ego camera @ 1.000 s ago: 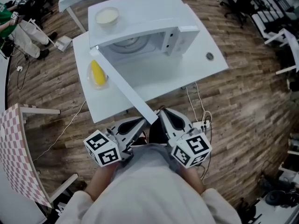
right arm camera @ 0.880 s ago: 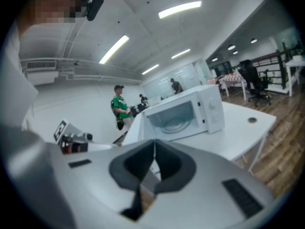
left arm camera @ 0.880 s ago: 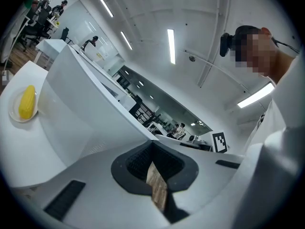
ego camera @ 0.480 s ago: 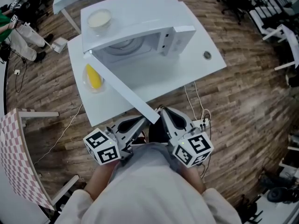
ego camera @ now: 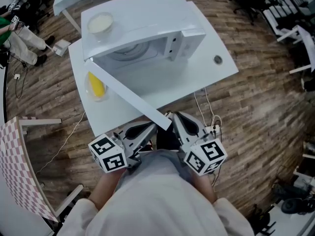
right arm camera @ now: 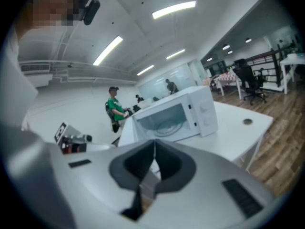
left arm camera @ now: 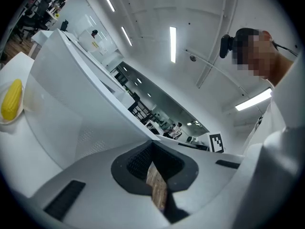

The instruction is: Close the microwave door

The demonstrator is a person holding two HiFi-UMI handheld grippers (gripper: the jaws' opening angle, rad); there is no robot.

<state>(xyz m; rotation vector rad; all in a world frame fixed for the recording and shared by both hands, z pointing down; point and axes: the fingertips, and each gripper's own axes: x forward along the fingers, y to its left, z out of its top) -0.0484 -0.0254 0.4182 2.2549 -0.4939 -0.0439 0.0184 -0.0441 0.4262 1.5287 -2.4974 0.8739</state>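
A white microwave (ego camera: 147, 28) stands on a white table (ego camera: 206, 73) with its door (ego camera: 123, 95) swung wide open toward me. The door's free end lies between my two grippers in the head view; contact cannot be told. My left gripper (ego camera: 149, 130) is held close to my body, jaws shut with nothing in them. The right gripper (ego camera: 173, 119) is beside it, also shut and empty. In the left gripper view the door (left arm camera: 71, 109) fills the left above the gripper (left arm camera: 153, 148). The right gripper view shows the microwave (right arm camera: 176, 116) ahead beyond the gripper (right arm camera: 153, 149).
A cob of corn on a plate (ego camera: 96, 85) lies on the table left of the door, and also shows in the left gripper view as the cob (left arm camera: 12, 99). A bowl (ego camera: 100, 22) sits on top of the microwave. Cables (ego camera: 209, 117) hang by the table's near edge. A checked board (ego camera: 19, 166) stands at left.
The microwave and table have drifted slightly left in the head view. The door stays open at about the same angle, and both grippers have hardly moved.
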